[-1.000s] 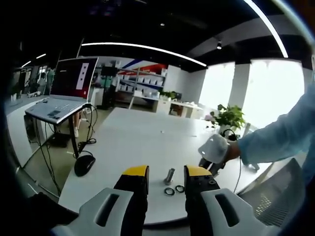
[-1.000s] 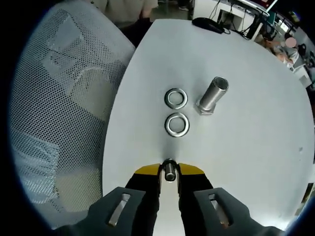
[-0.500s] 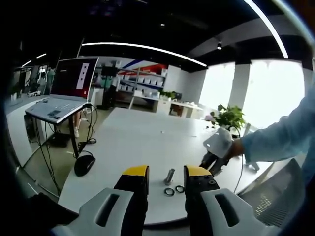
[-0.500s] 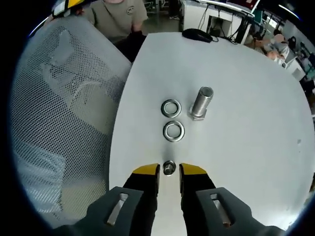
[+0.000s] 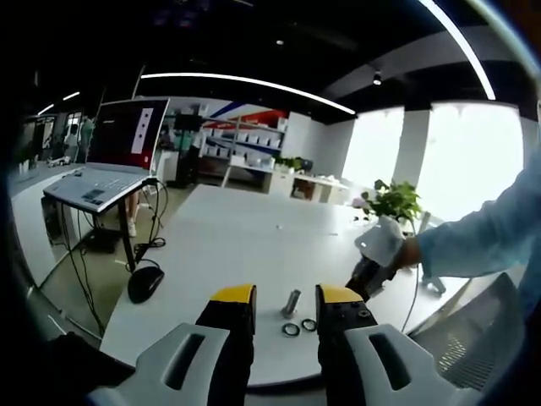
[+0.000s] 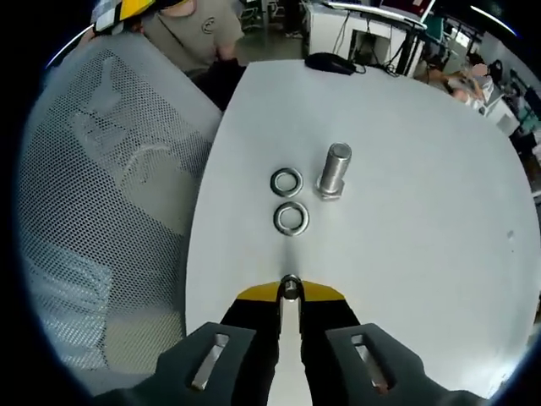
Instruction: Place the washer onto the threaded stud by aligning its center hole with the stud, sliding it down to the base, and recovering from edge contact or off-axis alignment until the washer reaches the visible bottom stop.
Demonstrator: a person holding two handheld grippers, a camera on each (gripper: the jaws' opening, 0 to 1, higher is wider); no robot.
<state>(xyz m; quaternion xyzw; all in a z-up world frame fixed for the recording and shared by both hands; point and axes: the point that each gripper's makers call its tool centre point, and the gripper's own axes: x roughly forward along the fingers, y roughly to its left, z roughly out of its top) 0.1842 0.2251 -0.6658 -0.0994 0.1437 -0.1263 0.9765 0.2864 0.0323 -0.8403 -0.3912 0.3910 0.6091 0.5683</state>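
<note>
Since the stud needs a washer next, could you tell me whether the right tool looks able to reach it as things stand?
Probably yes: the right tool, shut on a small metal piece, faces the upright stud over bare table; two washers lie off to the side.

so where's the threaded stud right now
In the right gripper view the threaded stud stands upright on the white table, just right of the farther washer and ahead of the right gripper.

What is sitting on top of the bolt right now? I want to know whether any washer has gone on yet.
Nothing: the bolt stands on its head with its top bare. Two washers lie flat on the table beside it. The right gripper pinches a small metal piece, partly hidden by the jaws.
</note>
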